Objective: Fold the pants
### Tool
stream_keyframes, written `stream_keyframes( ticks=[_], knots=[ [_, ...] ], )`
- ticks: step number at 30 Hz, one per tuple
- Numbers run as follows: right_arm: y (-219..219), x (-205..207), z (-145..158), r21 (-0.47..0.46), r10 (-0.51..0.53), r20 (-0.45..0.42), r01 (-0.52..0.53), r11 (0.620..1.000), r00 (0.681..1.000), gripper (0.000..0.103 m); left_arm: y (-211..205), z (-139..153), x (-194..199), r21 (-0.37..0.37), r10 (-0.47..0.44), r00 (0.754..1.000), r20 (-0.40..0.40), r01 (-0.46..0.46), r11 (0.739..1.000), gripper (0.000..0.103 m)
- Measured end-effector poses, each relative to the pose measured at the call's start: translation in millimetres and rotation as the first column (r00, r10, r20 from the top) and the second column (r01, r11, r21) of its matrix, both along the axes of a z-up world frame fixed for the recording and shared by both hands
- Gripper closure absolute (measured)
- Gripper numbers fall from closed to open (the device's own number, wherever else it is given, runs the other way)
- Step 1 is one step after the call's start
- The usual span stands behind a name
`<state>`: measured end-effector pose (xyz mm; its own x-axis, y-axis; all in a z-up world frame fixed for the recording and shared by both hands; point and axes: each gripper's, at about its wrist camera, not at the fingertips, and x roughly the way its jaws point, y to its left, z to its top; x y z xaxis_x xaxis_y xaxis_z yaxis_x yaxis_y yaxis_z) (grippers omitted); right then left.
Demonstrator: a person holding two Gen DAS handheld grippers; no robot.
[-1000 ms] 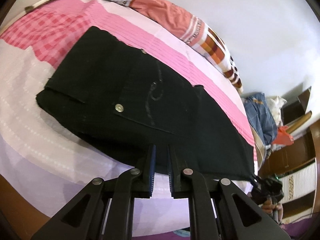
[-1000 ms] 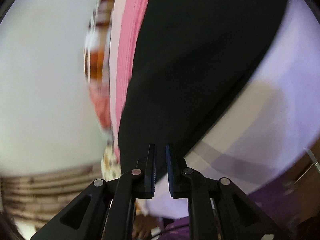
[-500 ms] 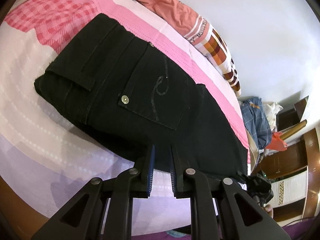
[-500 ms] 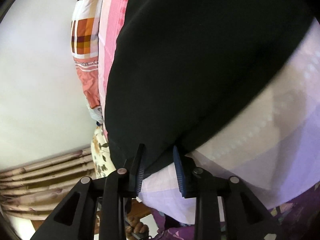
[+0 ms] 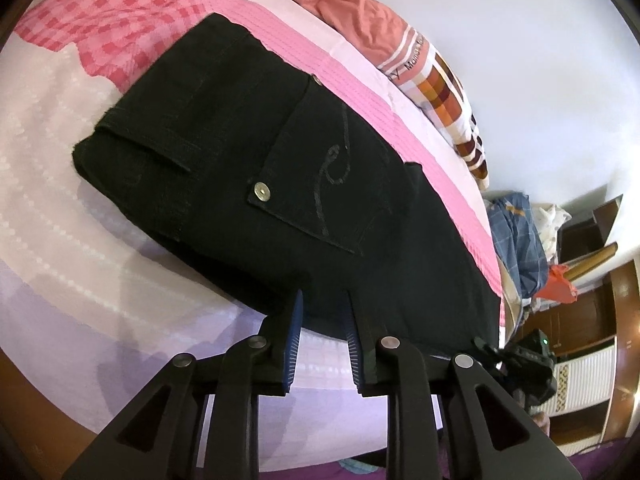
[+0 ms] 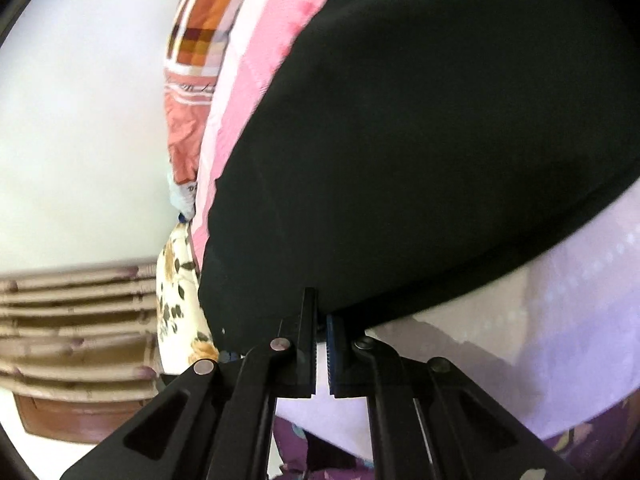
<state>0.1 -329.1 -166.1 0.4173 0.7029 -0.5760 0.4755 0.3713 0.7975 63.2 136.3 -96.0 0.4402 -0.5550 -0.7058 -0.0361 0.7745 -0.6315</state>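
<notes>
Just one pair of black pants [image 5: 256,168] covers the bed [image 5: 80,280].

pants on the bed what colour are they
Black. The pants show best in the left wrist view, with a silver stud on the pocket.

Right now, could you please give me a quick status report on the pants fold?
Left gripper jaws opening, near edge of black pants between them. Right gripper shut on pants edge. Pants flat on bedsheet. Nothing in the way.
</notes>
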Motion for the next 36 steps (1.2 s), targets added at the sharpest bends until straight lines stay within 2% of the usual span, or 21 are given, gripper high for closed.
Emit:
stream_keyframes(
  ticks=[4, 8, 12, 13, 15, 16, 18, 20, 22, 23, 24, 26, 30, 31, 34, 36],
  knots=[
    [-0.8, -4.7, -17.7, 0.035, -0.008, -0.068, 0.011, 0.999, 0.998, 0.098, 5.0, -3.4, 1.3, -0.009, 0.014, 1.0, -0.011, -0.014, 1.0, 0.079],
    [0.2, -1.4, -21.0, 0.068, -0.013, -0.06, 0.017, 0.998, 0.998, 0.096, 5.7, -5.2, 0.3, -0.005, 0.013, 1.0, -0.007, -0.013, 1.0, 0.078],
    [1.7, -3.1, -28.8, 0.156, -0.022, -0.086, 0.036, 0.987, 0.996, 0.092, 7.6, -0.6, -0.2, 0.007, 0.016, 1.0, -0.003, -0.016, 1.0, 0.078],
    [3.4, -3.0, -29.9, 0.183, -0.009, -0.092, 0.026, 0.983, 0.996, 0.089, 9.8, 2.3, -0.7, 0.011, 0.022, 1.0, 0.0, -0.022, 1.0, 0.078],
    [11.2, -0.4, -28.9, 0.243, 0.043, -0.096, -0.019, 0.97, 0.994, 0.073, 17.4, 10.8, -2.8, 0.017, 0.041, 0.999, 0.015, -0.042, 0.999, 0.077],
    [17.1, 0.0, -26.7, 0.279, 0.093, -0.094, -0.063, 0.958, 0.991, 0.069, 25.6, 17.7, -4.5, 0.015, 0.059, 0.998, 0.025, -0.059, 0.998, 0.076],
    [25.8, 2.3, -13.0, 0.288, 0.164, -0.041, -0.145, 0.947, 0.986, 0.069, 42.7, 26.7, -7.4, 0.012, 0.099, 0.994, 0.037, -0.1, 0.995, 0.064],
    [30.0, 8.4, 2.9, 0.268, 0.199, 0.029, -0.2, 0.942, 0.979, 0.069, 60.1, 31.6, -10.3, 0.038, 0.147, 0.988, 0.055, -0.149, 0.988, 0.061],
    [33.5, 16.8, 18.2, 0.249, 0.212, 0.101, -0.231, 0.941, 0.972, 0.066, 76.8, 28.0, -7.5, 0.045, 0.173, 0.985, 0.026, -0.174, 0.984, 0.061],
    [35.6, 20.5, 23.2, 0.248, 0.21, 0.126, -0.236, 0.94, 0.97, 0.061, 80.9, 24.9, -5.2, 0.038, 0.179, 0.984, 0.007, -0.179, 0.983, 0.061],
    [38.0, 23.5, 26.1, 0.253, 0.206, 0.141, -0.236, 0.938, 0.968, 0.054, 83.0, 22.2, -1.8, 0.045, 0.18, 0.984, -0.004, -0.18, 0.983, 0.061],
    [45.5, 28.2, 27.0, 0.27, 0.21, 0.15, -0.244, 0.931, 0.966, 0.049, 81.7, 19.5, 4.4, 0.067, 0.165, 0.986, -0.003, -0.165, 0.984, 0.061],
    [60.6, 32.1, 20.8, 0.267, 0.251, 0.122, -0.276, 0.923, 0.96, 0.049, 70.2, 18.3, 18.7, 0.156, 0.12, 0.993, 0.017, -0.122, 0.98, 0.061],
    [62.0, 32.0, 18.4, 0.274, 0.252, 0.112, -0.274, 0.922, 0.961, 0.049, 70.0, 19.4, 19.4, 0.171, 0.119, 0.992, 0.028, -0.122, 0.978, 0.062],
    [59.6, 29.9, 12.3, 0.285, 0.236, 0.092, -0.253, 0.924, 0.967, 0.049, 71.2, 24.9, 19.0, 0.23, 0.126, 0.99, 0.07, -0.139, 0.963, 0.082],
    [57.8, 29.4, 9.8, 0.29, 0.226, 0.085, -0.241, 0.926, 0.97, 0.047, 76.5, 23.7, 18.5, 0.246, 0.153, 0.985, 0.076, -0.167, 0.955, 0.086]
  ],
)
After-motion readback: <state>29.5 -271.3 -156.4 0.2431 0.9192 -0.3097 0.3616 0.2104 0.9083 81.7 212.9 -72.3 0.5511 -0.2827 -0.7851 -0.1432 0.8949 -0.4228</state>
